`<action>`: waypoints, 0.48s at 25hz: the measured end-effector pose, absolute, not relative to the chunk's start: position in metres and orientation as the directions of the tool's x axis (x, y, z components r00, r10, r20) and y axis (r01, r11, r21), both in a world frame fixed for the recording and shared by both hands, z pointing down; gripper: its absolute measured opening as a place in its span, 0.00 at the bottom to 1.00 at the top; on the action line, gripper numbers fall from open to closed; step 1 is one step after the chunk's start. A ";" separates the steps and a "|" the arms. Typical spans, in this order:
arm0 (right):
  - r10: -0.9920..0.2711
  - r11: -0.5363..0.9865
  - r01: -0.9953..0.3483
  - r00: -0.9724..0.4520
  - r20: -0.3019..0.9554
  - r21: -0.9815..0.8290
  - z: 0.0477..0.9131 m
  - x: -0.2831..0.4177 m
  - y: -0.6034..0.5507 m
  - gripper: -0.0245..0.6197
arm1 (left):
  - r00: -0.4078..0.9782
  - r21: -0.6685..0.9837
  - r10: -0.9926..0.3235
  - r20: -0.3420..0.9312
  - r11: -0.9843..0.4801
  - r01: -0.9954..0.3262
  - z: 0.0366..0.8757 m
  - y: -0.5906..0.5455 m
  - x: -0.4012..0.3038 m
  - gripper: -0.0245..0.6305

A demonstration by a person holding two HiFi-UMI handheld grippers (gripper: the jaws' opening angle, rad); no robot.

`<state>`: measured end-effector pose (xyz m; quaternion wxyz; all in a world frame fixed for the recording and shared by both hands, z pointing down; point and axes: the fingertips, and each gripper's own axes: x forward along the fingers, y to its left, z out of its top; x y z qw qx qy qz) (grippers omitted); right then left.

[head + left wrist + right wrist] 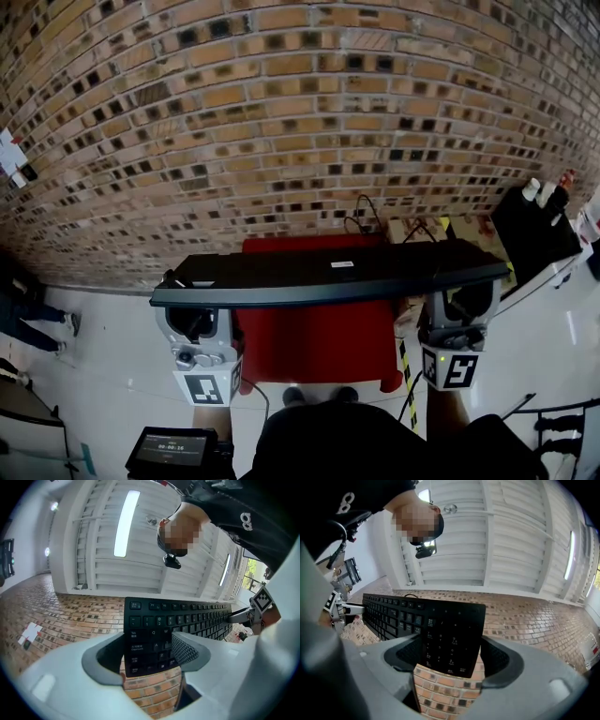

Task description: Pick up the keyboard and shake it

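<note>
you hold the keyboard in the air above the red table, left gripper clamped on its caps-lock end and right gripper clamped on its number-pad end, so a hard shake could slide those thin ends out of the jaws and drop it onto that table.

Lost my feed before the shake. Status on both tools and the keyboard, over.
Left tool shut on black plastic keyboard, Esc end. Right tool shut on numpad end. Keyboard raised over red surface. Nothing in the way.
</note>
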<state>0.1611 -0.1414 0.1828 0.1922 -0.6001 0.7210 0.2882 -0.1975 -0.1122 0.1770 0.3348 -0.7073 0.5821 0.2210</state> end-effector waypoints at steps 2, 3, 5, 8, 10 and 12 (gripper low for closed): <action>-0.739 0.107 -0.978 -0.197 -0.644 0.176 0.176 0.161 -0.134 0.61 | 0.226 -0.220 -0.648 -0.727 -0.091 -0.971 0.170 -0.103 -0.199 0.52; -0.736 0.106 -0.979 -0.195 -0.648 0.175 0.174 0.161 -0.133 0.61 | 0.224 -0.219 -0.642 -0.733 -0.089 -0.972 0.169 -0.102 -0.199 0.52; -0.737 0.111 -0.976 -0.209 -0.643 0.190 0.176 0.160 -0.138 0.61 | 0.215 -0.204 -0.655 -0.724 -0.094 -0.974 0.174 -0.109 -0.199 0.52; -0.761 0.119 -0.971 -0.222 -0.609 0.205 0.186 0.159 -0.150 0.61 | 0.195 -0.171 -0.693 -0.694 -0.105 -0.980 0.185 -0.123 -0.199 0.53; -0.761 0.119 -0.972 -0.221 -0.611 0.204 0.183 0.160 -0.150 0.61 | 0.193 -0.173 -0.691 -0.696 -0.099 -0.980 0.184 -0.121 -0.198 0.53; -0.749 0.111 -0.976 -0.208 -0.629 0.189 0.176 0.162 -0.143 0.61 | 0.196 -0.186 -0.659 -0.726 -0.086 -0.979 0.174 -0.110 -0.197 0.53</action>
